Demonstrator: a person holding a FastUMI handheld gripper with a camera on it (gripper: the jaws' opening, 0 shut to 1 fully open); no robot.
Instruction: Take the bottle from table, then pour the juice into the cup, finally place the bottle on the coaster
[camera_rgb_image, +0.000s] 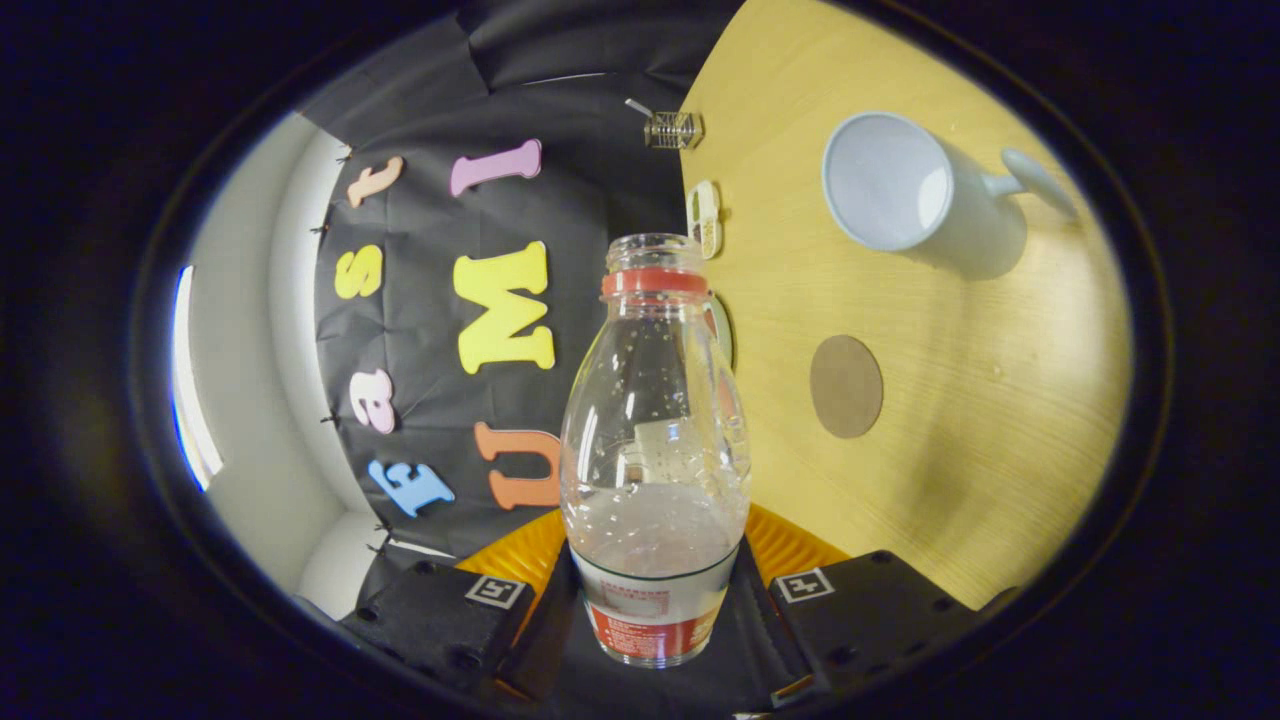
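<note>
While the uncapped clear juice bottle (655, 450) sat clamped between the gripper (655, 590) fingers, tilted off the wooden table (1000, 400), its mouth was well short of the white cup (890, 185), so pouring seemingly called for centring it over the rim, beyond the round coaster (846, 386).

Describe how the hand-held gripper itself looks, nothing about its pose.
The hand-held gripper has two blocky black housings with screw holes, one on each side. Each carries a small square black-and-white marker. Ribbed surfaces line the inner sides of its fingers.
</note>
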